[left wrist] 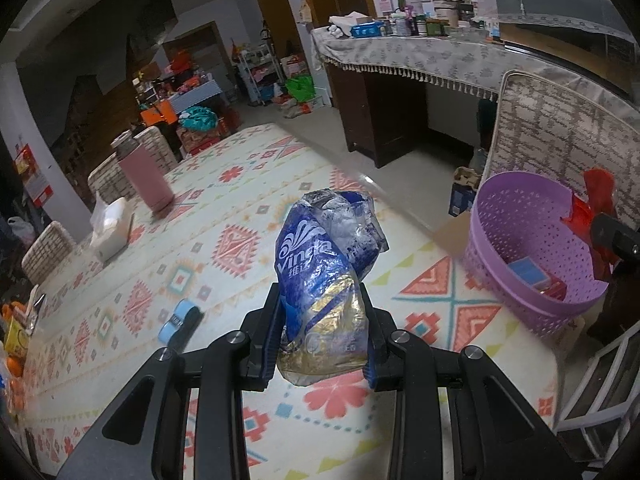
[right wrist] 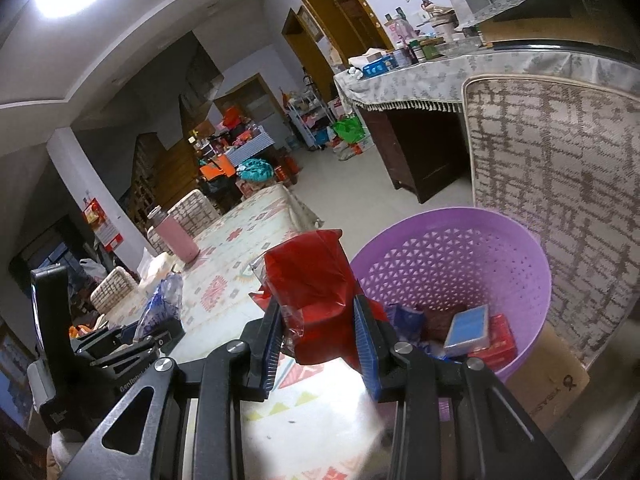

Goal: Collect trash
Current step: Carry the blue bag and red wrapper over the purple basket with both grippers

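Observation:
My left gripper [left wrist: 322,300] is shut on a crumpled blue and silver Vinda wrapper [left wrist: 328,264] and holds it above the patterned tablecloth [left wrist: 224,216]. My right gripper [right wrist: 316,312] is shut on a red plastic wrapper [right wrist: 312,280] and holds it just left of the purple perforated basket [right wrist: 452,240]. The basket holds a blue box [right wrist: 468,330], a red box [right wrist: 496,340] and other scraps. In the left wrist view the basket [left wrist: 516,216] stands at the table's right end, with the red wrapper [left wrist: 592,208] at its far rim. The left gripper shows in the right wrist view [right wrist: 132,344].
A pink tumbler [left wrist: 142,172], a white tissue box [left wrist: 112,228] and a blue and black roll [left wrist: 178,320] lie on the table. Oranges and packets [left wrist: 12,340] sit at its left edge. A patterned chair back [left wrist: 560,136] stands behind the basket, a cardboard box [right wrist: 548,384] under it.

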The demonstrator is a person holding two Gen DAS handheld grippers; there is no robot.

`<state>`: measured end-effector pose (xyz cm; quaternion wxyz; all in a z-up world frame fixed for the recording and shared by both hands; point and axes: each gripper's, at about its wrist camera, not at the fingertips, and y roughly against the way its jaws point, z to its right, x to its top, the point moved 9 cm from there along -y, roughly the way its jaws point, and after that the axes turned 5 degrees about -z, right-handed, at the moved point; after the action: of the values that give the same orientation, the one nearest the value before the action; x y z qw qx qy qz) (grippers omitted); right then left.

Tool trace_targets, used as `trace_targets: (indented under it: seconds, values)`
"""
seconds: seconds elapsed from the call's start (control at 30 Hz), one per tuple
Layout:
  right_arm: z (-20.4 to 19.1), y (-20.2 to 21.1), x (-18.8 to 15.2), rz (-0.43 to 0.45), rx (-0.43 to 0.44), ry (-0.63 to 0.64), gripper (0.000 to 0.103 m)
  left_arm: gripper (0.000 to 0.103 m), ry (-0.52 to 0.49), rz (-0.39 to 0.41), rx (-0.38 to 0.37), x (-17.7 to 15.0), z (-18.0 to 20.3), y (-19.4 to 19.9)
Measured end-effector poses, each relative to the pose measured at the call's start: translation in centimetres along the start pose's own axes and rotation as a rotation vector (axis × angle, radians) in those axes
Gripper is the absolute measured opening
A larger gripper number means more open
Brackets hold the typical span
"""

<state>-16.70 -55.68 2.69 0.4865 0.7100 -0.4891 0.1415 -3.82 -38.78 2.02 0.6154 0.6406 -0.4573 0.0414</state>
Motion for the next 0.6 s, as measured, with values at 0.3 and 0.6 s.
trace_targets:
  seconds: [0.3,0.6]
  values:
    - [2.4,0.0,1.6,0.011,-0.022,-0.018,0.038,0.032,-0.024,0.014,-0.03,2.5,2.8,-0.6]
    - [4.5,0.5,2.4,0.021,-0.042,-0.039,0.038,0.032,-0.054,0.017,-0.065,4.4,5.7,-1.2]
